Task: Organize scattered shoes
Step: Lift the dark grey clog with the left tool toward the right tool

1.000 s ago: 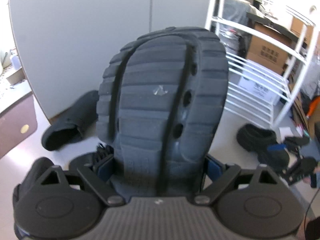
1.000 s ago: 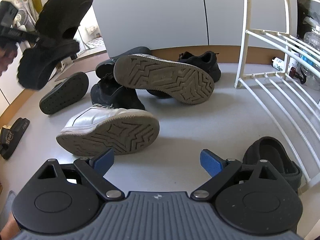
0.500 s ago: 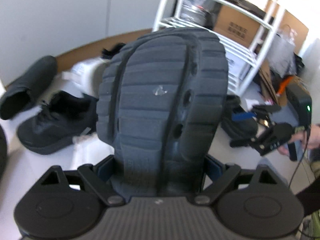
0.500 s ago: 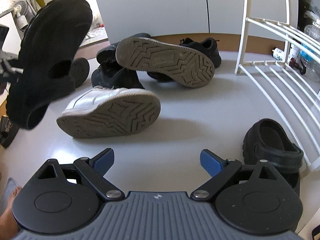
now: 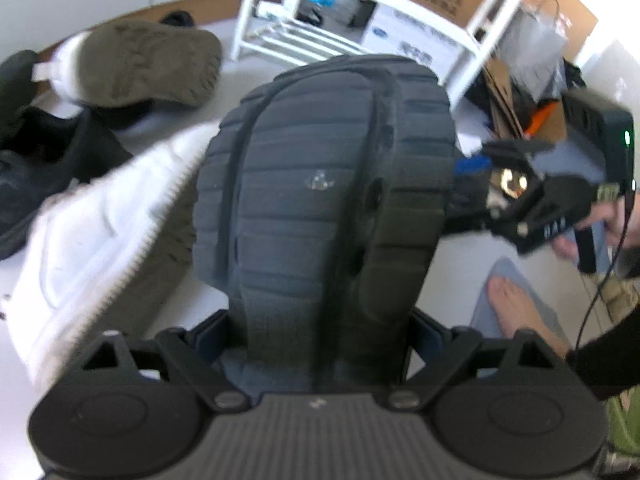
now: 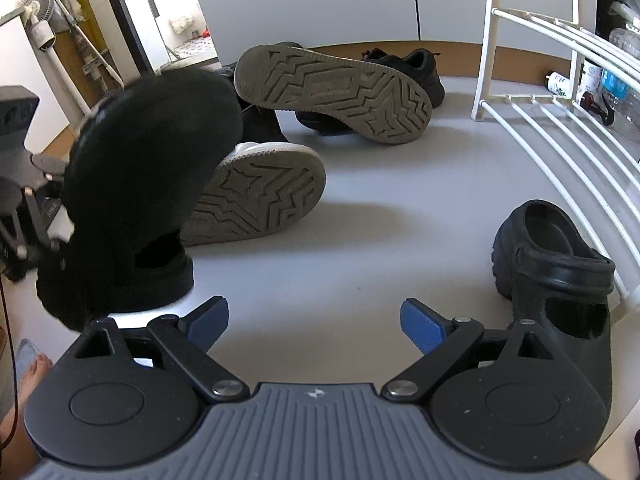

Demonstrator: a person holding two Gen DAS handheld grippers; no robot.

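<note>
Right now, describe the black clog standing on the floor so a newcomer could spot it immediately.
Start at the white wire rack on the right of the right wrist view and follow its lowest rails down to the grey floor. Beside them stands the black clog, upright and alone. Unlike the piled sneakers, it has a heel strap and open back, and nothing grips it.

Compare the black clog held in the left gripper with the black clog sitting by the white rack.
The held clog is clamped in the left gripper with its ridged sole toward that camera; the floor clog rests sole-down beside the white rack, touched by no gripper. The held clog hangs by the white sneakers; the floor clog sits apart. Both look like matching black strapped clogs.
</note>
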